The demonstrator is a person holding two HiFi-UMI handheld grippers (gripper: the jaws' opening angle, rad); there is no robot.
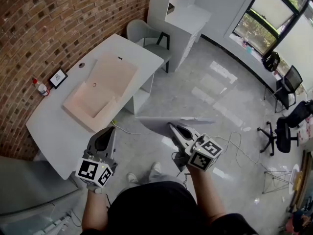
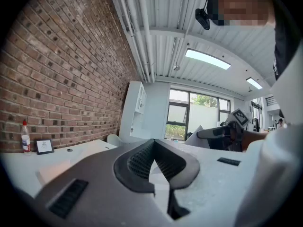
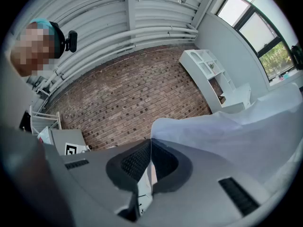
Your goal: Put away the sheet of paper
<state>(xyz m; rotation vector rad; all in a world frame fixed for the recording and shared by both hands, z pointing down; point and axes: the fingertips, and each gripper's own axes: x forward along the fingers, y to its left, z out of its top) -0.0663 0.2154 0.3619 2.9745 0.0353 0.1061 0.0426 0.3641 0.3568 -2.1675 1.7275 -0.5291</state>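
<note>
right gripper (image 1: pixel 172 126) is pinching the sheet of paper (image 1: pixel 155 123) by one edge, jaws fully closed; sheet is hanging near-flat, long axis running left-right. left gripper (image 1: pixel 109 131) is sitting closed, empty.

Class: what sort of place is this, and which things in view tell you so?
Most likely an office: a white desk against a brick wall, black swivel chairs by the large windows, and a white shelf unit.

paper (image 3: pixel 236 126) cut off (right edge), bottle (image 1: pixel 43 89) tiny
</note>
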